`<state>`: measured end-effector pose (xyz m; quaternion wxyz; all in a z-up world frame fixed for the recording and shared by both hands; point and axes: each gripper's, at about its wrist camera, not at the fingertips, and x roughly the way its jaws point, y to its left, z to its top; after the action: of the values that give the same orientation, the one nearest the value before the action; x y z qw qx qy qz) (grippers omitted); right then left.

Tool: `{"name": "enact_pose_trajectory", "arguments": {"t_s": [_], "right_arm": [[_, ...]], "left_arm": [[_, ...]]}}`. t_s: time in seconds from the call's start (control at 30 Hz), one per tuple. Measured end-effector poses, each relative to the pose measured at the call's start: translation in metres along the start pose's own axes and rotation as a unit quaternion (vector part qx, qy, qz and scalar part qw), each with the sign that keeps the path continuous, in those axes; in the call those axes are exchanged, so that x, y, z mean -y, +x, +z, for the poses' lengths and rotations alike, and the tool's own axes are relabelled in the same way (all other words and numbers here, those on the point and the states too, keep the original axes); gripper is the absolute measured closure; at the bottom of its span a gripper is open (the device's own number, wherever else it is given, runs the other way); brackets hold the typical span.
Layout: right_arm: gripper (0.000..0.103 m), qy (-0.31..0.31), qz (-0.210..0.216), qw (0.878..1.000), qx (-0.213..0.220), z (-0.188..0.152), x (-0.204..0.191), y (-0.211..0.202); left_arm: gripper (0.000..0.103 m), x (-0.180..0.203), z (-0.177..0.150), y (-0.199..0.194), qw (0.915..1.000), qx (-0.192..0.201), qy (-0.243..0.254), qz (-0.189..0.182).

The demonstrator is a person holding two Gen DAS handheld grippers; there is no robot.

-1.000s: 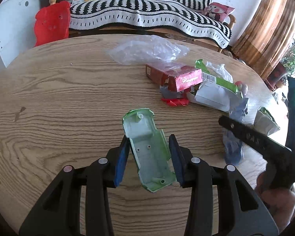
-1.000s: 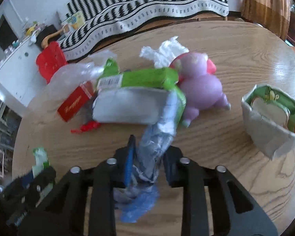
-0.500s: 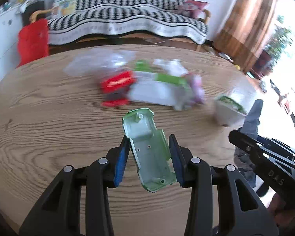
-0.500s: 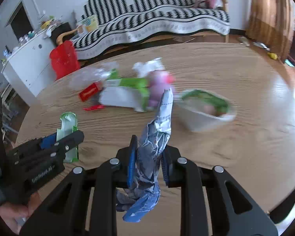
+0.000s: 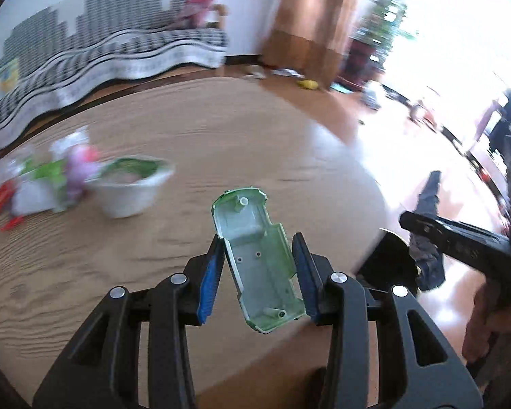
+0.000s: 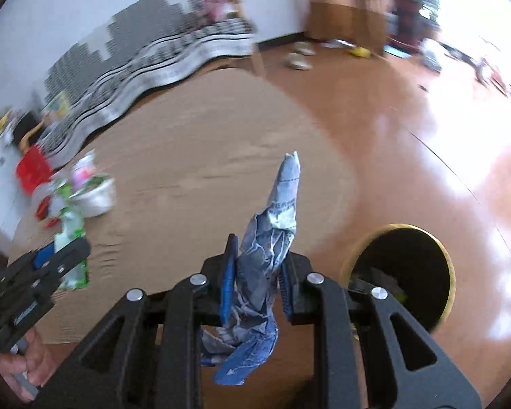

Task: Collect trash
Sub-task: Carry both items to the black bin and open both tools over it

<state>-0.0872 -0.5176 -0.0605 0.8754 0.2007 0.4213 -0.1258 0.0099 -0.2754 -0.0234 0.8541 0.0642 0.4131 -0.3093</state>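
My left gripper (image 5: 258,262) is shut on a green plastic shell (image 5: 255,255), hollow side up, held over the right part of the round wooden table (image 5: 187,143). My right gripper (image 6: 257,269) is shut on a crumpled silver and blue wrapper (image 6: 272,238) that sticks up between the pads. A round black bin with a gold rim (image 6: 402,272) stands on the floor just beyond the table's edge, right of the right gripper. In the left wrist view the right gripper (image 5: 426,235) with the wrapper (image 5: 429,204) is at the right, and the bin (image 5: 388,262) shows partly behind my fingers.
A blurred pile of trash is left on the table: a white paper cup (image 5: 129,187), a purple toy (image 5: 80,167), green and red wrappers (image 5: 24,184). A striped sofa (image 5: 102,58) lies behind the table. Shiny wooden floor (image 6: 426,129) spreads to the right. A hand (image 6: 24,368) holds the left gripper.
Both grippers have swung right, away from the trash pile toward the table's right edge, each keeping its item. The black bin has come into view.
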Motion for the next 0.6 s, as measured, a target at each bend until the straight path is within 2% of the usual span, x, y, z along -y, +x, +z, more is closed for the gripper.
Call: {"name": "enact_pose_trajectory", "arguments": {"t_s": [0.1, 0.27, 0.47, 0.6], "right_arm": [[0.08, 0.041, -0.021, 0.999, -0.004, -0.006, 0.056, -0.002], [0.08, 0.099, -0.051, 0.993, -0.025, -0.024, 0.138, 0.002], [0.08, 0.124, -0.073, 0.987, -0.069, -0.047, 0.194, 0.017], [0.08, 0.136, -0.076, 0.984, -0.085, -0.054, 0.201, 0.024]], "left_arm": [[0.063, 0.051, -0.003, 0.015, 0.9985, 0.002, 0.038, -0.039], [0.063, 0.114, -0.009, 0.041, 0.9934, -0.009, 0.079, -0.083], [0.063, 0.165, -0.021, 0.069, 0.987, -0.025, 0.119, -0.104], [0.063, 0.18, -0.026, 0.082, 0.9849, -0.037, 0.127, -0.111]]}}
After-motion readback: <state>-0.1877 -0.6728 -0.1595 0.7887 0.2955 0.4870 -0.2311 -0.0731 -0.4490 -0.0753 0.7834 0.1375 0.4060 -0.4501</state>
